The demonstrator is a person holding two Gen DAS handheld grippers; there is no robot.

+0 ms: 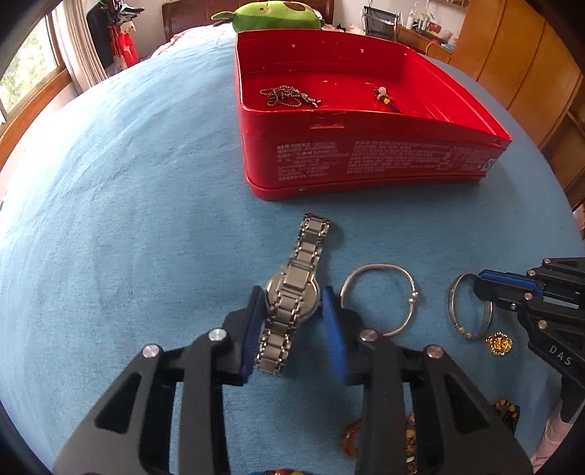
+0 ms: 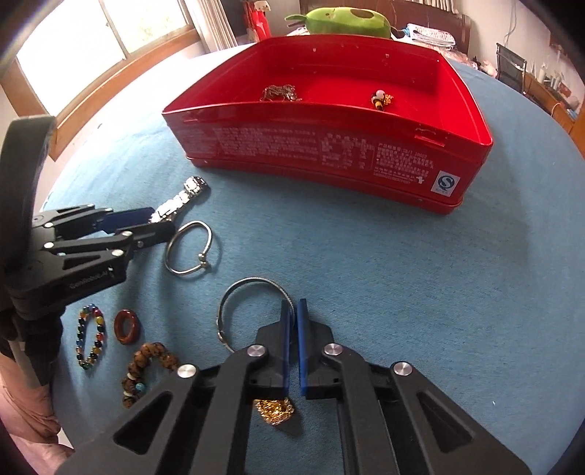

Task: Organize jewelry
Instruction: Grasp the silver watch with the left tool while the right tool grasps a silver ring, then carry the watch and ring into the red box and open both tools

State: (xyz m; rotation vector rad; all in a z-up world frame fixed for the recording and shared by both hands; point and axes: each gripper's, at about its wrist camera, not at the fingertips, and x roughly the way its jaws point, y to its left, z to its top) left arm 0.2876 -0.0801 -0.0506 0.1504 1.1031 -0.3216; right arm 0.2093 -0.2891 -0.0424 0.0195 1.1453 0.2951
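Note:
A red tin box [image 1: 365, 164] [image 2: 329, 153] lies open on the blue cloth, holding a silver chain [image 1: 289, 97] and a small beaded charm [image 1: 385, 98]. My left gripper [image 1: 292, 329] straddles a silver watch [image 1: 292, 296] lying on the cloth; its jaws touch the watch case on both sides. My right gripper [image 2: 292, 336] is shut on the rim of a patterned silver bangle [image 2: 248, 288], which also shows in the left wrist view [image 1: 470, 307]. A plain silver bangle [image 1: 380, 296] [image 2: 192, 248] lies between the two.
A gold ornament [image 2: 274, 411] lies under my right gripper. A multicoloured bead bracelet [image 2: 89, 338], a brown ring [image 2: 126, 327] and a wooden bead bracelet [image 2: 146, 369] lie at the near left. A green plush toy [image 1: 278, 14] sits behind the box.

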